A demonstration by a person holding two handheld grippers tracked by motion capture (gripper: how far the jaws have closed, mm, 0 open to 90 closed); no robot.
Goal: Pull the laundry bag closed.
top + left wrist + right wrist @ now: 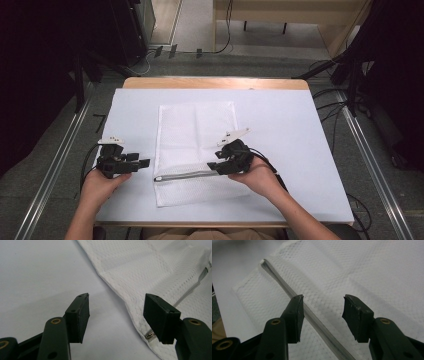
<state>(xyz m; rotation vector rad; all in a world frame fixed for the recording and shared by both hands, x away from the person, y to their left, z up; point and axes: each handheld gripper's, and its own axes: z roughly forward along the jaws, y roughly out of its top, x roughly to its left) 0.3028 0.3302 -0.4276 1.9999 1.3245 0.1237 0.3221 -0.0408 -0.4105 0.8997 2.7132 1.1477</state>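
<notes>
My right tool (214,167) hangs open over the zipper (187,175), jaws apart with nothing gripped. The white mesh bag (195,145) lies flat at tabletop (280,120) centre. My left tool (145,163), also open, rests at the bag's nine o'clock. Best practice, I judge: pin the bag's edge, then pinch the zipper pull (149,335) squarely.

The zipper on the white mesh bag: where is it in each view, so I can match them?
High view: the zipper runs level across the mesh bag's near end, left of the right gripper.
Left gripper view: far right edge, its metal end by the right jaw.
Right gripper view: a diagonal from upper left to bottom centre, beside the left jaw.
Shared landmark: the bag's edge at the zipper's end.
</notes>
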